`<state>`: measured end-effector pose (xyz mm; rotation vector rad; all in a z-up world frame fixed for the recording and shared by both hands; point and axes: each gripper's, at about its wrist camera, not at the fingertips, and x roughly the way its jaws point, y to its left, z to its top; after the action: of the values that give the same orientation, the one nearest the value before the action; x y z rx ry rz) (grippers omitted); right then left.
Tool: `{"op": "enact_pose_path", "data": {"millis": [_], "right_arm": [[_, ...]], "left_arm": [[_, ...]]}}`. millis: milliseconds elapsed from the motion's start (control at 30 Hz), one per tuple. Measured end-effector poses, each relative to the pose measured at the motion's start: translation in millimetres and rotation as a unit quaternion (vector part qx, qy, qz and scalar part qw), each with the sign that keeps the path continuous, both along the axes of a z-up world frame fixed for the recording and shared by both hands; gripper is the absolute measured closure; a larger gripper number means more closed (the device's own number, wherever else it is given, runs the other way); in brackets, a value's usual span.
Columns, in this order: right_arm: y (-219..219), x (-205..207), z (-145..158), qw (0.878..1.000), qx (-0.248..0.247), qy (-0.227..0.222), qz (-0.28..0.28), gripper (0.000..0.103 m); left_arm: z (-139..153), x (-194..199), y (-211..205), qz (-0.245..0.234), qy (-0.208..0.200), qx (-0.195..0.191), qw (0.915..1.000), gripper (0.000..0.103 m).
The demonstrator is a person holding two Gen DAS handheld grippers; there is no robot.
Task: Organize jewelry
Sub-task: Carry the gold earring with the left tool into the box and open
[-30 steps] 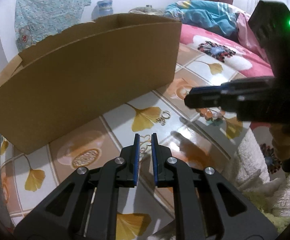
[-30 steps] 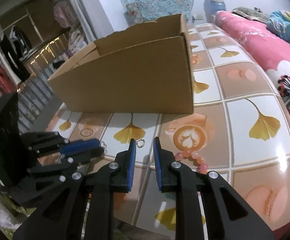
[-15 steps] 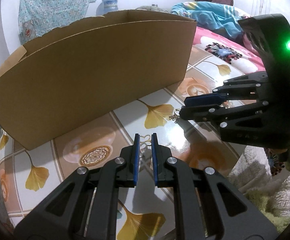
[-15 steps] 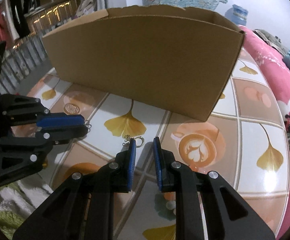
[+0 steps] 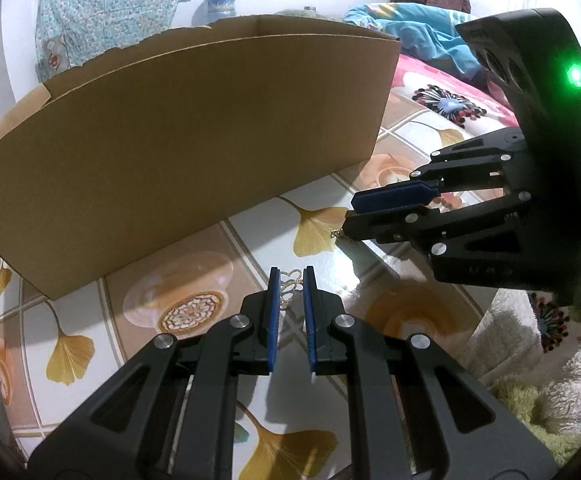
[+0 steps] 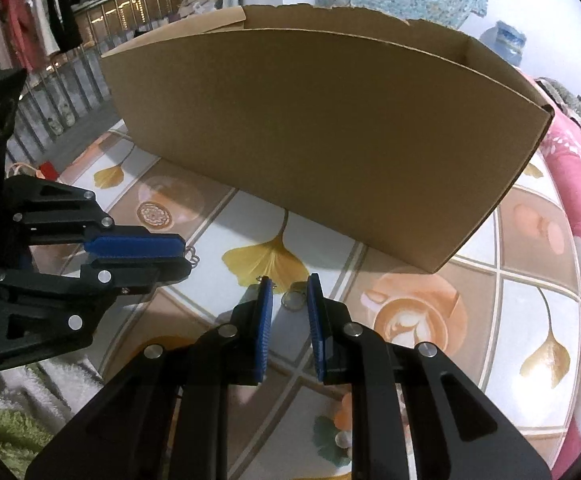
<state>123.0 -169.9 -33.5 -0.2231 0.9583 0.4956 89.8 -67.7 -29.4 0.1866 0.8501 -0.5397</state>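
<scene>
Small gold filigree earring (image 5: pixel 290 285) between left gripper (image 5: pixel 290 280) pads

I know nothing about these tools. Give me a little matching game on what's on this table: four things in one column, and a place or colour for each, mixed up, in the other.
1. cardboard box
2. gold trinket
3. ring earring
4. lamp on the right gripper

A. glowing green
B. pinched between the left gripper pads
C. standing on the tabletop behind both grippers, open on top
D. lying on the tabletop between the right gripper's pads

Pairs: 1-C, 2-B, 3-D, 4-A. The right gripper's jaws have just been closing around the ring earring.
</scene>
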Motion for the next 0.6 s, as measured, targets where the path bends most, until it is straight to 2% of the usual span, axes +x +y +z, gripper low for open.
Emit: {"op": "enact_pose_path", "data": {"millis": [33,367,600], "right_arm": [[-1,0,0,1.0,0.005,0.004,0.003,0.091],[-8,-4,3,1.0,0.021,0.003,-0.015,0.091],[-20,-18,31,0.998,0.048,-0.03,-0.031,0.091]], "left_arm": [[0,0,0,0.0,0.0,-0.001,1.0,0.093],[3,-3,2,-0.002,-0.009,-0.001,1.0,0.093],[21,-13,5,-0.006,-0.038,-0.01,0.9992,0.093]]}}
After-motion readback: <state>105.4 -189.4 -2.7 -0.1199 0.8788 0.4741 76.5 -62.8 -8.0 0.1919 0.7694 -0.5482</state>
